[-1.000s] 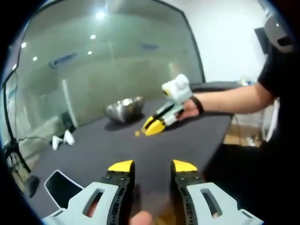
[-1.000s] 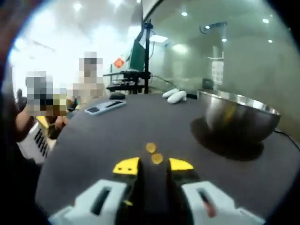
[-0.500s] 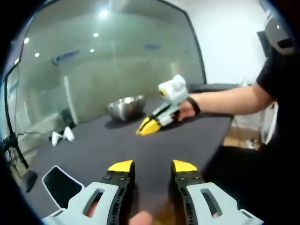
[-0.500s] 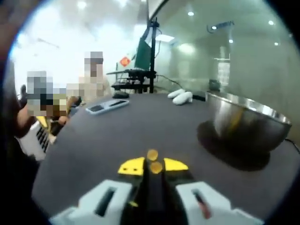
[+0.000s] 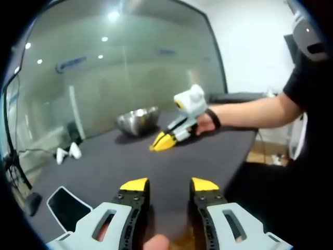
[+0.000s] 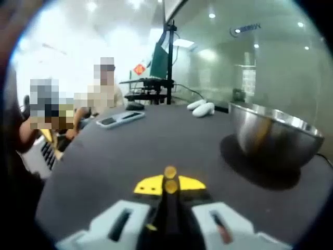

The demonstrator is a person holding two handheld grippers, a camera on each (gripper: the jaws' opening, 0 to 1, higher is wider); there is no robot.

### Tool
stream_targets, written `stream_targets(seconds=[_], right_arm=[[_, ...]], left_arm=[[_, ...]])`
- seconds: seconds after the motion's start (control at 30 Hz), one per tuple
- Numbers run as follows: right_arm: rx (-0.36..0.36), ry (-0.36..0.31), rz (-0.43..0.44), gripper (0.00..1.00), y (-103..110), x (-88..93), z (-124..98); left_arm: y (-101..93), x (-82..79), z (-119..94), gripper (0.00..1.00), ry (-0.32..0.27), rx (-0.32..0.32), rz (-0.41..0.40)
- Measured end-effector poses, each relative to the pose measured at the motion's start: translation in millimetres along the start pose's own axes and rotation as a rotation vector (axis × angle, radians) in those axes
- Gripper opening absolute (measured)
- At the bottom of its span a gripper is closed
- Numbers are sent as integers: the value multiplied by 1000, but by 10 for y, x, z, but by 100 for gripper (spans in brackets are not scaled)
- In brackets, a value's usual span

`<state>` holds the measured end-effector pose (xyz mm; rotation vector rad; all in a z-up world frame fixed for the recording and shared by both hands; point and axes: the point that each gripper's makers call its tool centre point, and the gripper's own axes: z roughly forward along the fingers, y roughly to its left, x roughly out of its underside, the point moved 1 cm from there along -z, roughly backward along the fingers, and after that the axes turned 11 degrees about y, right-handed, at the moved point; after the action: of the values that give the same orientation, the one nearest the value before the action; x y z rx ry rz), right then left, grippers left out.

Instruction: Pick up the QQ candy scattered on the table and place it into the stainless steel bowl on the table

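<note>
Right tongs pinch a candy on the dark desk (image 6: 104, 156).

The right tongs (image 6: 165, 186) have their yellow tips closed on one round orange QQ candy (image 6: 170, 186); a second orange candy (image 6: 170, 172) lies just beyond the tips. The shiny stainless steel bowl (image 6: 273, 136) stands near, to the right. The left tongs (image 5: 168, 184) hover open, holding nothing.

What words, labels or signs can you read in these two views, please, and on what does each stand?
None can be read.
Blue lettering on the glass wall: too blurred to read.
Red diamond sign in the room behind the table: too small to make out.
</note>
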<state>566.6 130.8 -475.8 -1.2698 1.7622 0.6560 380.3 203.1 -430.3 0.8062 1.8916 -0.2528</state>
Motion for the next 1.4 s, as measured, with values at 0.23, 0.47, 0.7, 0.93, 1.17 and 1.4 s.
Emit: stream_targets(seconds=[0.23, 0.47, 0.7, 0.93, 1.17, 1.4], right_arm=[[1, 0, -2, 9, 28, 11, -77], [14, -20, 10, 9, 4, -24, -164], [83, -64, 56, 9, -118, -121, -313], [198, -135, 96, 9, -270, -224, -538], [353, -229, 108, 9, -446, -465, -842], [479, -249, 99, 9, -848, -739, -982]], left_arm=[[21, -4, -37, 32, 2, -13, 6], [10, 15, -51, 32, 9, -16, 9], [-1, -48, -81, 32, -17, -4, -2], [-6, -24, -78, 32, -12, -4, -2], [6, -23, -81, 32, -12, -7, -4], [-35, -36, -51, 33, -18, 8, 4]])
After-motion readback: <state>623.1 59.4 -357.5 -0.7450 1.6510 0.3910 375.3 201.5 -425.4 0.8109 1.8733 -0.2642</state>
